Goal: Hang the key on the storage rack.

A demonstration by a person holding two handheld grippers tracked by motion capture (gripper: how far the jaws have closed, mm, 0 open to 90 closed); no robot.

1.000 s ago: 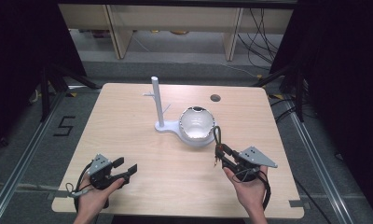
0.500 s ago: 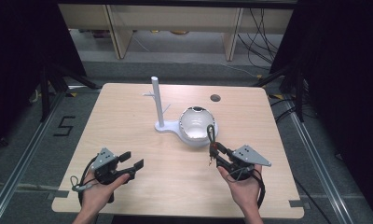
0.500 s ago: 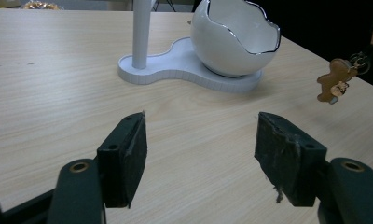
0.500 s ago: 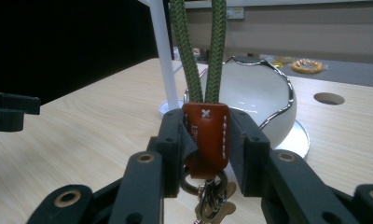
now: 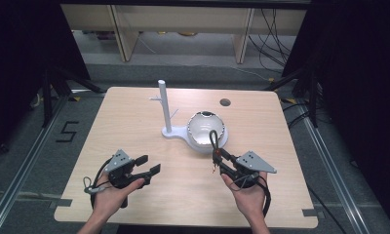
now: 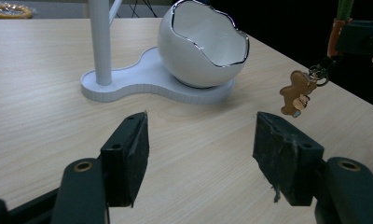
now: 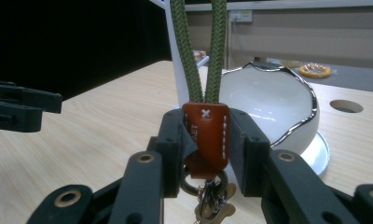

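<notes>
We see a pale wooden surface (image 5: 134, 126) with a white post stand (image 5: 165, 109) and egg-shaped bowl (image 5: 206, 129) at its centre. At five o'clock, the right claw (image 5: 216, 158) pinches a green-looped keychain (image 7: 204, 135). At seven o'clock, the left claw (image 5: 148, 165) is spread and holds nothing.

Table (image 5: 134, 122): showing pale wood grain in light beige.
Egg-shaped ceramic bowl (image 6: 201, 44): gleaming white, its jagged rim (image 7: 287, 74) shining silver.
Plastic stand with upright post (image 5: 165, 109): showing plain white.
Braided cord loop (image 7: 198, 51): showing olive green.
Leather tab (image 7: 205, 137): glowing rust-brown, carrying white stitching and a white cross.
Small figure charm (image 6: 296, 93): hanging tan-brown.
Gripper jaws: showing matte black.
</notes>
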